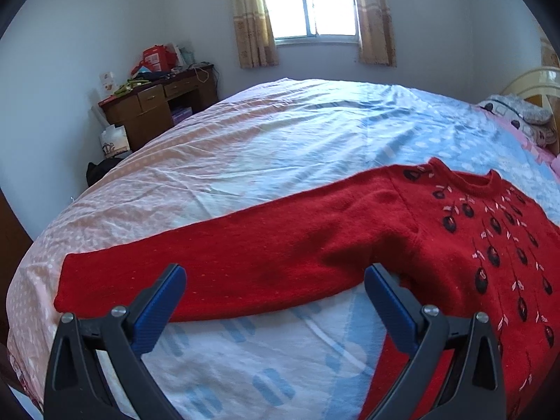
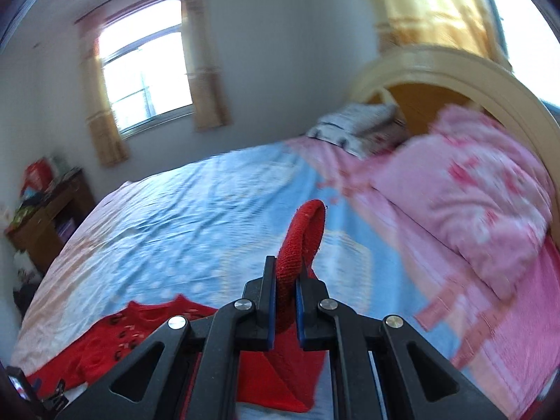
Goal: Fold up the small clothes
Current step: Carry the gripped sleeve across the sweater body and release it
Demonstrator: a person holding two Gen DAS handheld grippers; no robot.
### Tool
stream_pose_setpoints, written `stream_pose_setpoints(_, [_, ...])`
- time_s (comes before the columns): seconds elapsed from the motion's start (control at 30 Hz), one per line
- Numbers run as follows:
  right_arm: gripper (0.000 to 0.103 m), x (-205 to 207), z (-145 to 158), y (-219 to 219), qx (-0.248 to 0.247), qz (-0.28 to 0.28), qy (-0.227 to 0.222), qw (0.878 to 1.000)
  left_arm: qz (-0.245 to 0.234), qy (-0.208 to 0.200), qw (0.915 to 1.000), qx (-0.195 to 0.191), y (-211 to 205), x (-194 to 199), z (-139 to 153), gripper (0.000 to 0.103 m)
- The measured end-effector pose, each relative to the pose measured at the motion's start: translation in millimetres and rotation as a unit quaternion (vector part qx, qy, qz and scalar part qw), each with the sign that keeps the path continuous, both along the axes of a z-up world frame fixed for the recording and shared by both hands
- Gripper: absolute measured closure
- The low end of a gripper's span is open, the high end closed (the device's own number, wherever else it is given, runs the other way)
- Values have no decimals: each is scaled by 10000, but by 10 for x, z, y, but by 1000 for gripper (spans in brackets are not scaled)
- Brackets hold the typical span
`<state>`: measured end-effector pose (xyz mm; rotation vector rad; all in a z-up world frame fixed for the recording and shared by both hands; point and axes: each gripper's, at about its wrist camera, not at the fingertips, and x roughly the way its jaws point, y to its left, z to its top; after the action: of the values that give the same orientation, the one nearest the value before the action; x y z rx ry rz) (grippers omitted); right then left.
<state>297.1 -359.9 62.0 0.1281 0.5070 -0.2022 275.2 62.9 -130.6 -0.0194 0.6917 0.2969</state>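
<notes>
- The red sweater (image 1: 350, 245) lay flat on the bed (image 1: 280, 133), filling the lower right of the left wrist view, with one sleeve stretched across toward the lower left of the frame.
- Dark flower motifs with pale flecks ran down its front, below the round collar near the right edge.
- The left gripper (image 1: 274, 297) stood with its jaws wide apart at the bottom of the frame, nothing between them; the blue pads (image 1: 161, 311) sat over the near edge of the outstretched sleeve, and whether they touched the knit could not be told.
- In the right wrist view, the right gripper (image 2: 286, 280) was clamped tight on a fold of red knit, and the ribbed cuff (image 2: 304, 234) stood up in a loop beyond the fingertips at the centre of the frame.
- Red cloth hung from that grip down to the bottom centre, and the patterned body of the sweater lay at the lower left.
- The right wrist view was blurred.
- A pink pillow (image 2: 472, 210) rested against the cream headboard (image 2: 455, 70) at the right.
- A window (image 1: 309, 0) with beige curtains sat at top centre of the left wrist view, a cluttered wooden desk (image 1: 157, 105) at the left.
</notes>
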Motion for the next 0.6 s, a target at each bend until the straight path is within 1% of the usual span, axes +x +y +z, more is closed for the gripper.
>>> stream_pose_setpoints(0.03, [96,60,42,219,-141,194,-18,9997,-5,-31,10000,-6,15,-12,17,0])
stream_pose_setpoints(0.17, [96,209,115,854,-505,785,-67,9956,-52,-159,9998,53,43,-64,92,0])
stream_pose_setpoints(0.27, [96,306,82,1361,-748,1224,-81,9896,-44,-228,9997,53,85,-93,119,0])
stream_pose_setpoints(0.33, [96,378,5,1707,-889,1487,-75,9848,-43,-221,9997,22,114,-97,111,0])
stream_pose_setpoints(0.4, [96,453,-149,2048,-936,1735,-36,9804,-42,-194,9998,17,132,-102,84,0])
stream_pose_setpoints(0.47, [96,518,-364,2309,-862,1932,69,9773,-33,-135,9999,31,149,-99,43,0])
stream_pose_setpoints(0.5, [96,561,-496,2429,-843,2013,128,9758,-21,-101,9999,25,160,-103,16,0])
stream_pose_setpoints(0.57, [96,655,-865,2752,-750,2219,322,9717,3,-52,10000,46,177,-102,-19,0])
stream_pose_setpoints(0.6, [96,679,-1017,2835,-720,2267,406,9705,19,-20,10000,78,186,-102,-39,0])
